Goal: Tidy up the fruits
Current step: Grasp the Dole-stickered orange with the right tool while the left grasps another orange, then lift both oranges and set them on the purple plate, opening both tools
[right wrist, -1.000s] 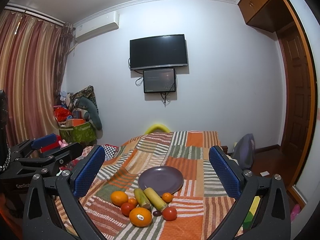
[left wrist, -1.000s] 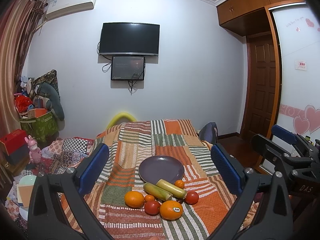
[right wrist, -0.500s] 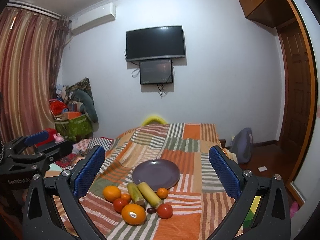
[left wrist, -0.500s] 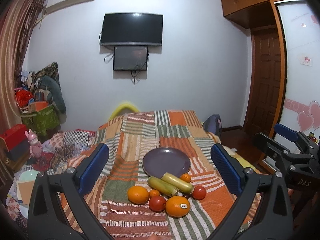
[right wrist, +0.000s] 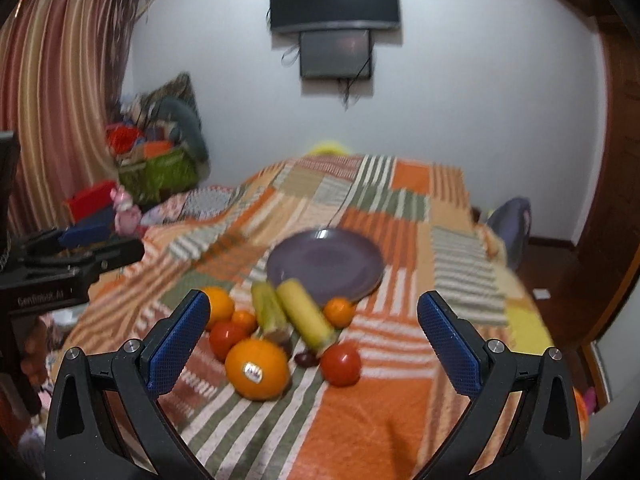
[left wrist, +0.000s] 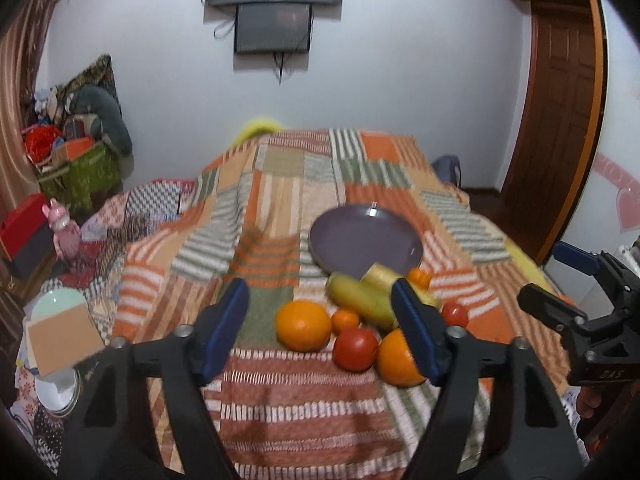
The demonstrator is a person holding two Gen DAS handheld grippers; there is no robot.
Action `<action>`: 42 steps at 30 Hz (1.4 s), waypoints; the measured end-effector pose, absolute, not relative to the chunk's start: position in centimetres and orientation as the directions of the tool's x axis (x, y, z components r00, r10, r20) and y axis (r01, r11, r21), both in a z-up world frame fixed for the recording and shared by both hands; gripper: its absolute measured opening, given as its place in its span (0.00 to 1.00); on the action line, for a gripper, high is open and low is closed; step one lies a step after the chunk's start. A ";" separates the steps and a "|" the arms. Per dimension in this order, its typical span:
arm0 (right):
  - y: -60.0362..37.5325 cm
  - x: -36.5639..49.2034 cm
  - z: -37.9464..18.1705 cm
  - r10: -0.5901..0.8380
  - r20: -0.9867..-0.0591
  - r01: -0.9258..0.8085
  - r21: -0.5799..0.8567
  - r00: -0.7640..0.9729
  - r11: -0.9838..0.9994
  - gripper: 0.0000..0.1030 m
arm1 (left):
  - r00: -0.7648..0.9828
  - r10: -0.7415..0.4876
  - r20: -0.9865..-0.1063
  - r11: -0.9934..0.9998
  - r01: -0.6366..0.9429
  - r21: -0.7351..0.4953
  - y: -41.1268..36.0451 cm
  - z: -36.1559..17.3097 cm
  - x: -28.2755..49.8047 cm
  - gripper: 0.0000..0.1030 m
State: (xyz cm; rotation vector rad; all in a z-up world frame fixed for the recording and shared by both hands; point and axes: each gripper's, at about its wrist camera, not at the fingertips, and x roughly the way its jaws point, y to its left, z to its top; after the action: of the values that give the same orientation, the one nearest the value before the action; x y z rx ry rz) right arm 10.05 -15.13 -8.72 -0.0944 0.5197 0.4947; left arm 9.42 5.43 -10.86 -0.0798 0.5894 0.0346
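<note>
A purple plate (left wrist: pixel 366 238) (right wrist: pixel 325 266) lies empty on the patchwork bedspread (left wrist: pixel 280 400). In front of it is a cluster of fruit: two large oranges (left wrist: pixel 303 325) (right wrist: pixel 257 369), two red tomatoes (left wrist: pixel 356 349) (right wrist: pixel 340 363), two yellow-green corn cobs (left wrist: pixel 360 300) (right wrist: pixel 306 318) and small tangerines (right wrist: pixel 339 312). My left gripper (left wrist: pixel 320 328) is open and empty, hovering above the near orange. My right gripper (right wrist: pixel 314 344) is open and empty, above the fruit; it also shows in the left wrist view (left wrist: pixel 576 304).
The bed's edges fall off left and right. Boxes, bags and a pink toy (left wrist: pixel 64 232) crowd the floor at left. A wooden door (left wrist: pixel 560 120) stands at right. A TV (right wrist: pixel 334 0) hangs on the far wall.
Both grippers have moved forward and down toward the fruit cluster, which now looks larger. The left gripper's jaws have narrowed but stay open.
</note>
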 end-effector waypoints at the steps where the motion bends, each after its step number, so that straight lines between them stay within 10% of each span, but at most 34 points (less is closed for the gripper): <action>1: -14.8 10.3 -9.4 0.432 -0.521 -0.485 0.040 0.736 0.874 0.96 | 0.820 -0.001 -0.573 0.996 -0.053 -0.077 5.5 -11.4 9.6 0.63; 21: -10.0 14.6 -18.5 0.461 -0.763 -0.543 0.175 0.453 0.822 0.83 | 0.665 -0.010 -0.747 0.992 -0.087 -0.091 8.9 -18.9 10.9 0.58; 24: -10.0 14.8 -18.9 0.486 -0.768 -0.550 0.213 0.417 0.808 0.66 | 0.650 -0.028 -0.760 0.991 -0.081 -0.105 9.0 -19.5 11.8 0.58; 42: -12.7 15.5 -16.1 0.495 -0.706 -0.512 0.217 0.506 0.831 0.65 | 0.577 -0.121 -0.808 0.979 -0.067 -0.194 8.4 -22.7 19.6 0.69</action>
State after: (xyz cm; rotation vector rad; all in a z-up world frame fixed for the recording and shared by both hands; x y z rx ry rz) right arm 15.47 -12.67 -16.12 -0.0210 0.8441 0.6073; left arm 19.59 8.43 -22.69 -0.2120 0.9578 -0.0319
